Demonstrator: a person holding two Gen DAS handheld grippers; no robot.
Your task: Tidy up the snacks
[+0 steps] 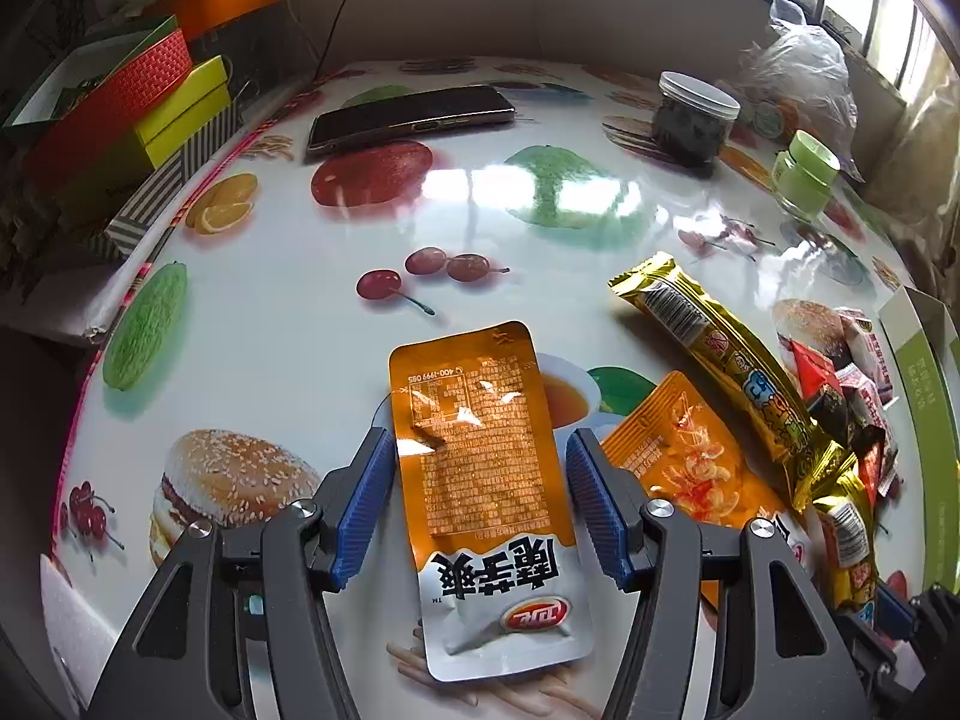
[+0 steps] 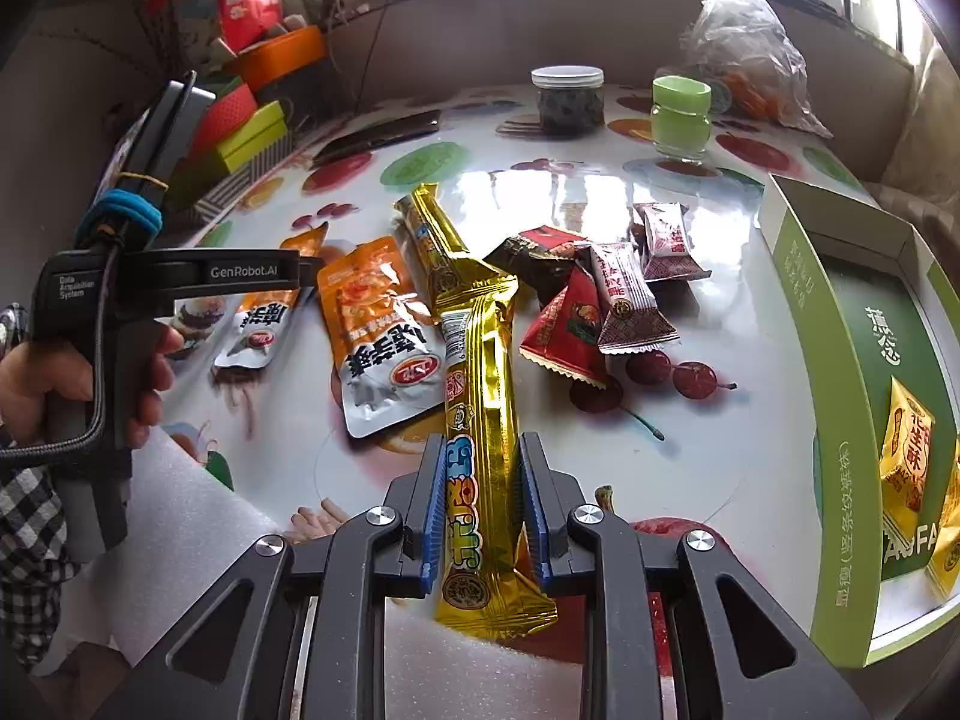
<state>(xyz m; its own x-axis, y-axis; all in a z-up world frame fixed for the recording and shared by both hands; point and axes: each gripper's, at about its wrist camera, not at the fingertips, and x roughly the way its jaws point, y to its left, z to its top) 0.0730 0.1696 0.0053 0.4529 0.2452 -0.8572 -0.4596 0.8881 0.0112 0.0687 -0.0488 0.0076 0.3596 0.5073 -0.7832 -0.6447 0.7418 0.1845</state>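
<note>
Bench (image 1: 336,312): glossy cover printed with fruit and burgers; snacks lie toward its right side.
Green box (image 2: 840,396): open at the right edge of the bench, with yellow-orange packets (image 2: 906,450) inside.
Gold snack stick (image 2: 480,396): long foil wrapper lying near to far, its near end between the right gripper's (image 2: 483,510) blue pads; jaws nearly together, pressed on both of its sides.
Orange pouch (image 1: 486,480): flat on the bench, white end nearest, between the left gripper's (image 1: 480,501) pads; jaws apart, just beside its edges, and contact cannot be told.
Second orange pouch (image 2: 384,336): lying left of the gold stick.
Small candies (image 2: 600,294): red, dark and white wrappers heaped between stick and box.
Phone (image 1: 408,117): far left.
Jars: dark-filled jar (image 2: 567,99) and green jar (image 2: 681,117) at the far side.
</note>
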